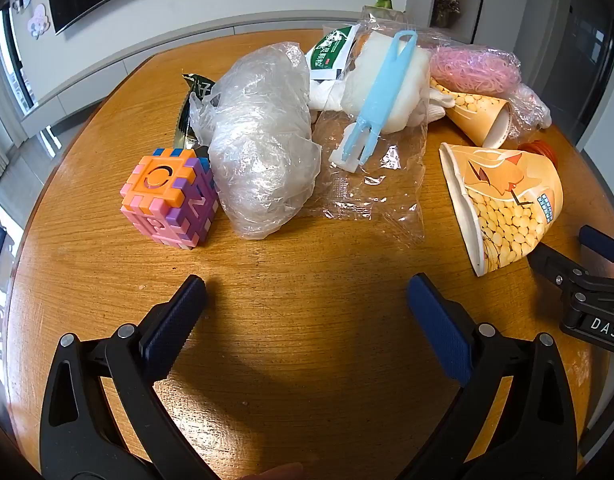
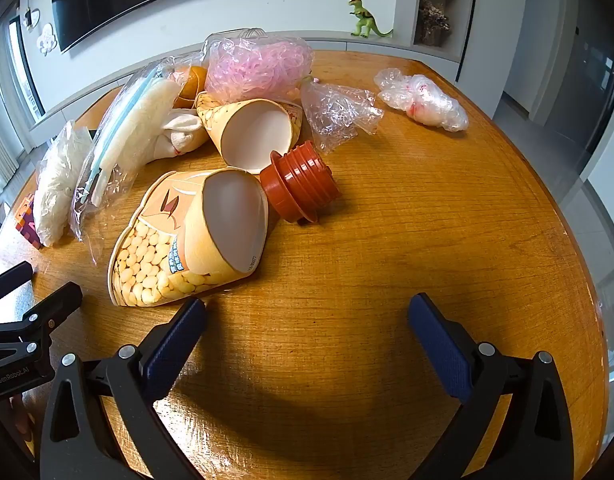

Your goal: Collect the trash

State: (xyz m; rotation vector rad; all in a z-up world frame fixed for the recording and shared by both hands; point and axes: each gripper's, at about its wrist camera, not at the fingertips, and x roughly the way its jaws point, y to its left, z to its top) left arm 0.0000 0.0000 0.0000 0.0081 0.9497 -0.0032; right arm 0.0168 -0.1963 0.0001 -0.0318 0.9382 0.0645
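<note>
1. Left gripper (image 1: pixel 306 300): jaws spread wide, nothing between them, over bare round wooden table (image 1: pixel 107 280).
2. Right gripper (image 2: pixel 307 320): likewise wide apart and empty; its left finger is just beside the crushed paper cup (image 2: pixel 187 236).
3. Trash, heaped beyond both: crumpled plastic bag (image 1: pixel 263 140), second paper cup (image 2: pixel 255 132). Risk: thin film may slip from the pads.
4. Puzzle cube (image 1: pixel 171 196), just beside the bag: likely no trash; a careless grab could take it.
</note>
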